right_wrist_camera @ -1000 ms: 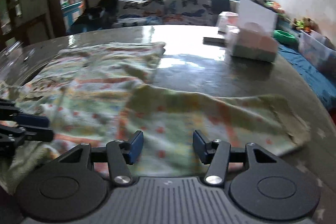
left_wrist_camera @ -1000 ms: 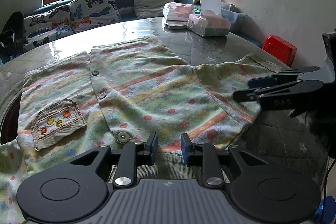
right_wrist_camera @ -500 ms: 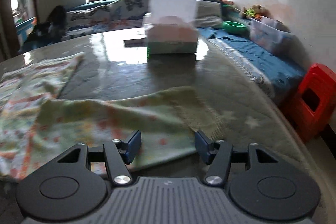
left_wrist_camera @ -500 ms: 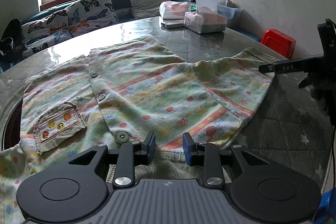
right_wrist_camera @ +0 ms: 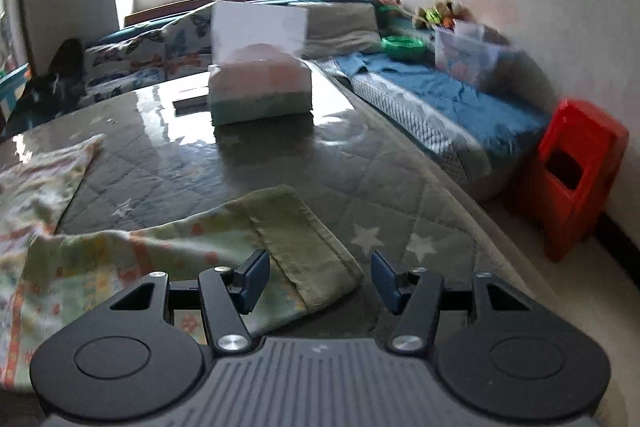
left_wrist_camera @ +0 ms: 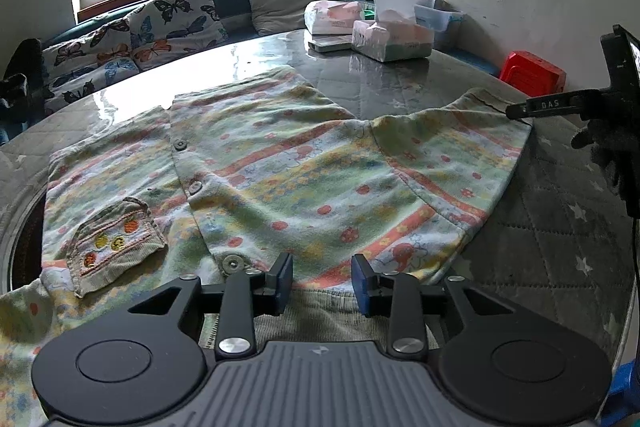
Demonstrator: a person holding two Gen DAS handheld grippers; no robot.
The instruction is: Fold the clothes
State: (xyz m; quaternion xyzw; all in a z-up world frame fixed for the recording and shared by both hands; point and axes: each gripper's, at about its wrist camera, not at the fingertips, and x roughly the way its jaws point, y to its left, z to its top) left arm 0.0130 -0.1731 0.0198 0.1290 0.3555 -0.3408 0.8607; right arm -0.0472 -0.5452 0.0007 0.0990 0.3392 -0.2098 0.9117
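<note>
A child's pastel patterned button-up top (left_wrist_camera: 280,163) lies spread flat on the round quilted table (left_wrist_camera: 400,87), with a small corduroy pocket (left_wrist_camera: 116,239) at the left. My left gripper (left_wrist_camera: 321,283) hovers over the ribbed green hem at the near edge. Its jaws are opening and the pads do not press on the cloth. My right gripper (right_wrist_camera: 318,281) stands open over the green ribbed cuff (right_wrist_camera: 304,247) of the outstretched sleeve, the cuff lying between its fingers. In the left wrist view the right gripper (left_wrist_camera: 520,110) reaches the sleeve end from the right.
A tissue box (right_wrist_camera: 260,87) and a flat device (left_wrist_camera: 328,45) sit at the table's far side. A red stool (right_wrist_camera: 576,175) stands beyond the right table edge, next to a blue-covered bench (right_wrist_camera: 440,99). Butterfly cushions (left_wrist_camera: 160,27) line the back.
My right gripper has travelled right along the sleeve, from the body of the top to the cuff. The left gripper stayed put and its jaws have widened a little.
</note>
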